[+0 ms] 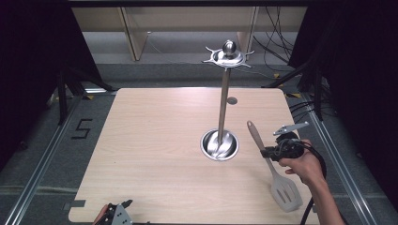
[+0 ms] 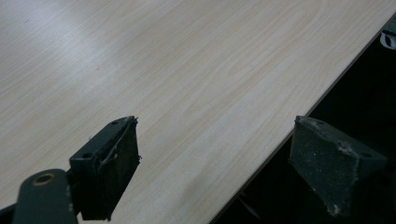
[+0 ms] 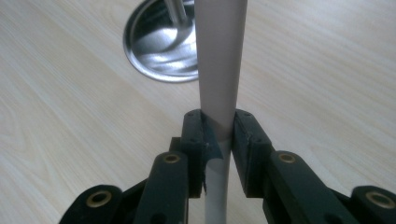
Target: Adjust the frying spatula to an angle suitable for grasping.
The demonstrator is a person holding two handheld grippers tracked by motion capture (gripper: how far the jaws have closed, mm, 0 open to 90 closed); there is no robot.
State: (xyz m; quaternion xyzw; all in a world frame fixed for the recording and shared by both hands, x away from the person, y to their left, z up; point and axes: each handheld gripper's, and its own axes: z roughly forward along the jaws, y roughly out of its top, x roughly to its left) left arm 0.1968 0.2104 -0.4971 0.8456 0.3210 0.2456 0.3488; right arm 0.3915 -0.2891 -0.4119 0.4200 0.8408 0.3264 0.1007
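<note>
Your right gripper (image 1: 268, 152) is clamped on the handle of the slotted spatula (image 1: 274, 174), a little above the middle of its length. In the right gripper view both jaws press flat against the pale handle (image 3: 219, 60), with no gap on either side. In the high view the spatula points its wooden end toward the far side of the table (image 1: 155, 140) and its grey slotted blade toward you, near the table's right front edge; from that angle you cannot quite tell whether the blade rests on the wood or hangs just above it. Your right hand (image 1: 305, 165) wraps the gripper body from behind.

Just left of the spatula handle stands the metal stand (image 1: 224, 93), its round base (image 1: 219, 145) on the table and its thin pole rising to a hooked ring at the top. The base also shows in the right gripper view, behind the handle.

Your left gripper (image 1: 117, 213) sits at the table's near left edge. Its jaws are spread wide with nothing between them, one over the wood (image 2: 187, 70), the other past the edge
</note>
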